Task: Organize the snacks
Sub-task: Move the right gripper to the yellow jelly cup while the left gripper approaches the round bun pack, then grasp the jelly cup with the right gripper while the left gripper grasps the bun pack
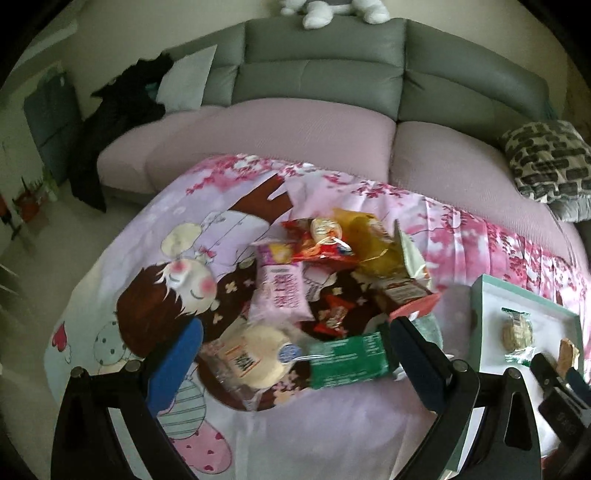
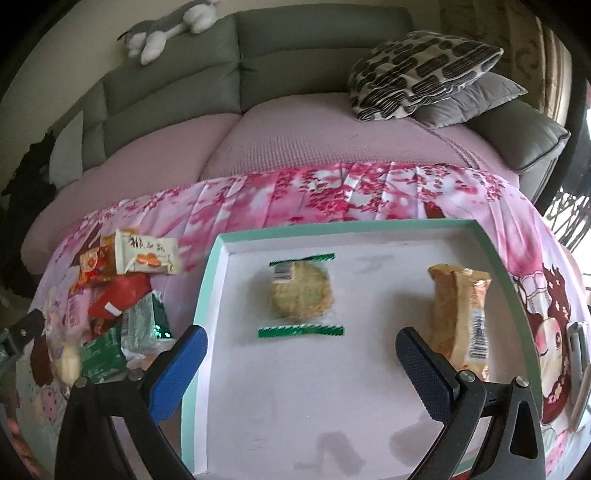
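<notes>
A pile of wrapped snacks lies on the pink cartoon cloth (image 1: 155,258). My left gripper (image 1: 295,341) is open just above it, its fingers either side of a clear-wrapped round bun (image 1: 258,354) and a green packet (image 1: 347,360). A pink packet (image 1: 282,291), a red packet (image 1: 321,245) and a yellow bag (image 1: 373,240) lie beyond. A mint-rimmed white tray (image 2: 207,295) holds a round green-wrapped cookie (image 2: 301,291) and a tan bar (image 2: 461,314). My right gripper (image 2: 301,343) is open and empty above the tray. The pile also shows in the right wrist view (image 2: 118,295).
A grey sofa with a pink seat cover (image 1: 258,125) stands behind the cloth-covered surface. Patterned and grey cushions (image 2: 424,70) lie at its right end. Plush toys (image 2: 166,26) sit on the backrest. A black garment (image 1: 125,107) lies at the sofa's left.
</notes>
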Motion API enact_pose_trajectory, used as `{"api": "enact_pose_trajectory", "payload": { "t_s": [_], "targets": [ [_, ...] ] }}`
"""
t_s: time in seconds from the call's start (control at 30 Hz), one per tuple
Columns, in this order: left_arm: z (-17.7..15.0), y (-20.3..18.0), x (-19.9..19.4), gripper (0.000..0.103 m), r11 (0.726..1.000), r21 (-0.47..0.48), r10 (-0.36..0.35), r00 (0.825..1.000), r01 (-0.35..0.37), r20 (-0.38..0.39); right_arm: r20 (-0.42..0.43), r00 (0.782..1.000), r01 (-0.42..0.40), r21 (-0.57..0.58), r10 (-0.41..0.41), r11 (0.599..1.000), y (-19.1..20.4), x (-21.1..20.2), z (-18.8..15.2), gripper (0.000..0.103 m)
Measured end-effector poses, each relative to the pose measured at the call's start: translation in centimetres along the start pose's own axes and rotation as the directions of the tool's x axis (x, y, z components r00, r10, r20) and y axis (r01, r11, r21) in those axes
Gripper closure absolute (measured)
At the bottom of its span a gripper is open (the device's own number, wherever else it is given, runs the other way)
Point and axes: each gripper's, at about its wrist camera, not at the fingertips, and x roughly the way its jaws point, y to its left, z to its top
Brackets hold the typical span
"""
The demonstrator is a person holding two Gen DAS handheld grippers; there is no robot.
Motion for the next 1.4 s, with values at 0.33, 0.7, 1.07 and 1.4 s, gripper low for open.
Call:
{"api": "enact_pose_trajectory", "payload": {
  "t_s": [0.33,0.7,1.07,1.4],
  "targets": [
    [-0.1,5.4,0.7,0.002,0.998,-0.065,0.009,0.999,-0.011,-0.041,-0.04,0.996,-0.079,-0.04,0.078,0.996,4.2,0.1,-1.0,0.0],
    [-0.8,8.6,2.5,0.002,0.986,-0.161,-0.065,0.992,0.048,-0.104,-0.096,0.982,-0.173,-0.088,0.165,0.981,8.7,0.6,-2.9,0.0],
    [-2.1,6.8,6.3,0.002,0.979,-0.171,-0.146,0.967,0.112,-0.207,-0.117,0.976,-0.193,-0.091,0.182,0.977,9.0,1.2,-3.6,0.025],
    [-2.2,7.5,7.6,0.002,0.958,-0.243,-0.208,0.954,0.154,-0.214,-0.109,0.979,-0.185,-0.12,0.173,0.975,9.8,1.2,-3.7,0.037]
  ]
}}
